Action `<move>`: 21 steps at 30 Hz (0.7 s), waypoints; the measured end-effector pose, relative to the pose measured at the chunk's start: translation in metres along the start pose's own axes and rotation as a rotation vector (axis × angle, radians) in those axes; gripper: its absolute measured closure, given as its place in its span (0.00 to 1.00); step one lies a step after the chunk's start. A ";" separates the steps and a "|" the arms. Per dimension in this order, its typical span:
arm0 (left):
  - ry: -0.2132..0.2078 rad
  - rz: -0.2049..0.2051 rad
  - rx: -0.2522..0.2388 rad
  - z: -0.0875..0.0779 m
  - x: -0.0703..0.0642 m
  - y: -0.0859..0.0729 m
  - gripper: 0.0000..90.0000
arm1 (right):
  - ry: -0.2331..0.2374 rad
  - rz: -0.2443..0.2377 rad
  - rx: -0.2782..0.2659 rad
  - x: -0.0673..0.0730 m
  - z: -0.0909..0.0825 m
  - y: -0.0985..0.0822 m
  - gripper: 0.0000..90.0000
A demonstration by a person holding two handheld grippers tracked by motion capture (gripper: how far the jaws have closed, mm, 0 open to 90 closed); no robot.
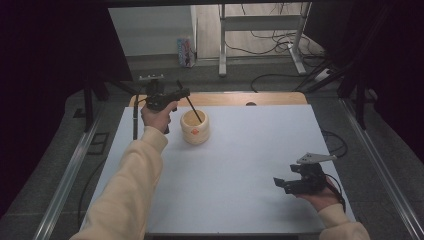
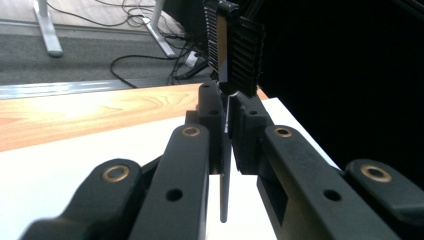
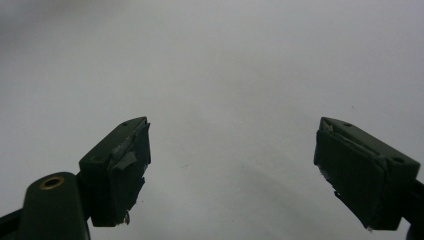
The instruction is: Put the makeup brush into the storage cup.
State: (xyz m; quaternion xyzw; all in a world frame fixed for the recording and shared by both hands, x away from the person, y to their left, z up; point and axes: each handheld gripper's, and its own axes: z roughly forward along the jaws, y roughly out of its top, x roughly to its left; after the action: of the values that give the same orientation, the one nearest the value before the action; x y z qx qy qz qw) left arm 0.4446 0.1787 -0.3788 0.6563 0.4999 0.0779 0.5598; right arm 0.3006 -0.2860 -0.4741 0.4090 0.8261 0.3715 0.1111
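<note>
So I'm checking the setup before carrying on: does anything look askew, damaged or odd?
Little stands out. The thin dark stick leans aslant in the wooden cup, but the left gripper is clamped on it. The right gripper hangs open; its pads look scuffed and frayed at the edges.

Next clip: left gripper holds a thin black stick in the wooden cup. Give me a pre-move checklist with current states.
1. Left gripper shut on the black stick: ok.
2. Stick's lower end inside the wooden cup: ok.
3. Cup upright on the white table: ok.
4. Right gripper open, apart from the cup: ok.
5. Stick's tip touching the cup bottom: cannot tell.
</note>
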 end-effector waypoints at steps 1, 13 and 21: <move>0.003 -0.002 -0.004 0.000 0.001 0.001 0.95 | 0.000 0.001 0.000 0.000 0.000 0.000 0.16; 0.032 -0.015 -0.017 0.007 0.011 0.006 0.95 | -0.009 0.003 0.001 -0.001 0.000 -0.001 0.17; 0.067 -0.004 0.013 0.014 0.021 0.000 0.95 | 0.001 0.000 0.004 -0.001 0.001 0.000 0.17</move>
State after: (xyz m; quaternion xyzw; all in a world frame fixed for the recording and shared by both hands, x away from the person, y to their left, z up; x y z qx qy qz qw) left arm 0.4642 0.1847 -0.3931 0.6558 0.5202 0.0955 0.5387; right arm 0.3012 -0.2862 -0.4746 0.4093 0.8268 0.3699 0.1100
